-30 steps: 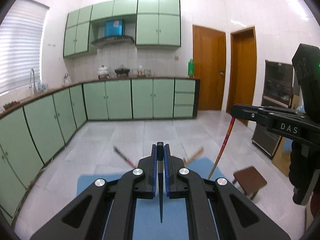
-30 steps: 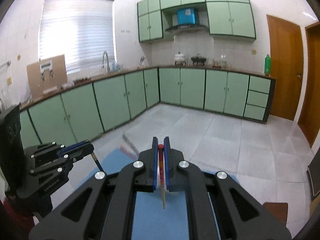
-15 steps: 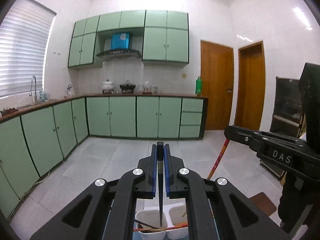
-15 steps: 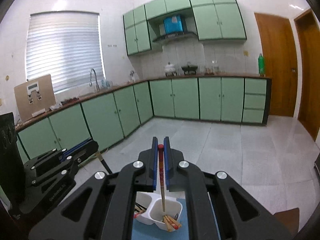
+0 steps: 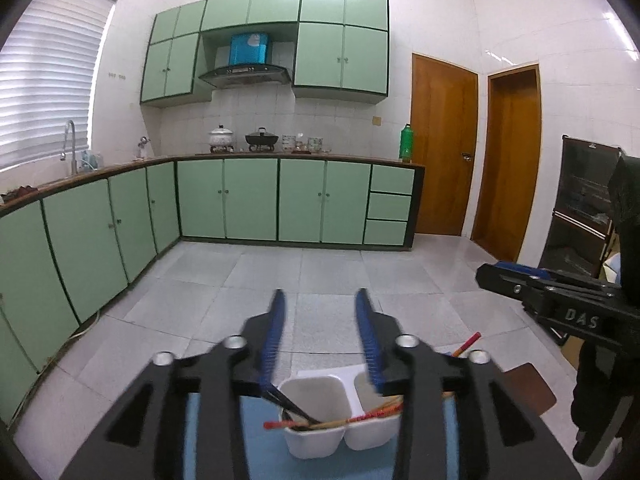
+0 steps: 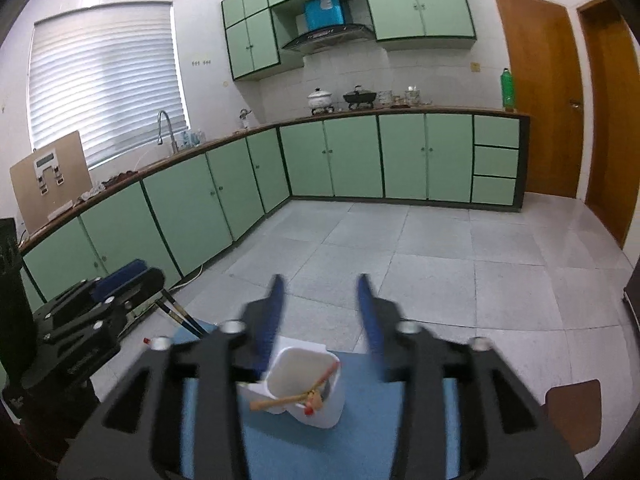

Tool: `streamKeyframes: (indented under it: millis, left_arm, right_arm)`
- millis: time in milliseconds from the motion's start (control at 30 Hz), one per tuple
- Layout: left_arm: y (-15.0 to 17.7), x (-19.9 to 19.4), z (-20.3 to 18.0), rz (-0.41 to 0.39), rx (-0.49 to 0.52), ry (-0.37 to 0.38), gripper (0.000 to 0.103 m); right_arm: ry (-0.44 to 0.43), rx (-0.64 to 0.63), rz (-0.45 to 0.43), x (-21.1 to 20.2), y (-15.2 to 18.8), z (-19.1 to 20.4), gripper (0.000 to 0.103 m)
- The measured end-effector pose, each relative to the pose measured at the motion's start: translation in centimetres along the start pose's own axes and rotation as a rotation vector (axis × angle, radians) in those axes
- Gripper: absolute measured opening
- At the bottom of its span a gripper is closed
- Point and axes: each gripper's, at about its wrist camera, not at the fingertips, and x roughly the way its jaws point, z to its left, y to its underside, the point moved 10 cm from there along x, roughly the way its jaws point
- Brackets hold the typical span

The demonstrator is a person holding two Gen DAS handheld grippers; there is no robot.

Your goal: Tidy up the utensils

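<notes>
My left gripper (image 5: pixel 320 294) hangs over a white two-compartment holder (image 5: pixel 316 444); its jaws are opening and nothing is between them. Dark chopsticks (image 5: pixel 290 404) lean in the holder's left compartment, and a red-and-wood chopstick (image 5: pixel 320 424) lies across both. My right gripper (image 6: pixel 320 282) is above the same holder (image 6: pixel 334 408), its jaws opening and empty too. Red-and-wood chopsticks (image 6: pixel 296 398) rest in the near compartment. The left gripper (image 6: pixel 92 308) shows at the left, with dark chopsticks (image 6: pixel 180 316) slanting up just below it. In the left wrist view the right gripper (image 5: pixel 560 304) is at the right.
The holder stands on a blue mat (image 6: pixel 360 380) (image 5: pixel 272 440). A brown stool (image 5: pixel 528 392) (image 6: pixel 572 412) is on the right. Grey tiled floor lies beyond, bounded by green cabinets (image 5: pixel 248 200) at the left and back. A dark appliance (image 5: pixel 580 208) stands at the right wall.
Both grippers were shut, the left on a dark chopstick and the right on a red-and-wood one. Both now stand apart and empty, and the holder has come up closer beneath them.
</notes>
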Motion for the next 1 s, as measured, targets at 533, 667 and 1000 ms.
streamKeyframes:
  millis: [533,667,1000]
  left_arm:
    - [7.8,-11.1,-1.5,0.069,-0.025,-0.018,0.091]
    - [9.4,-13.2,-2.5,0.093,-0.028,-0.019,0.094]
    - [11.6,-18.7,-4.7,0.088,-0.025,-0.022,0.097]
  right_arm:
    - [-0.015,0.021,0.015,-11.4,11.1,1.5,0.097]
    - [-0.027,0.008,0.042,-13.5,13.5,3.2,0.097]
    - [-0.043,-0.02,0.03,-17.9,15.3,6.1,0.097]
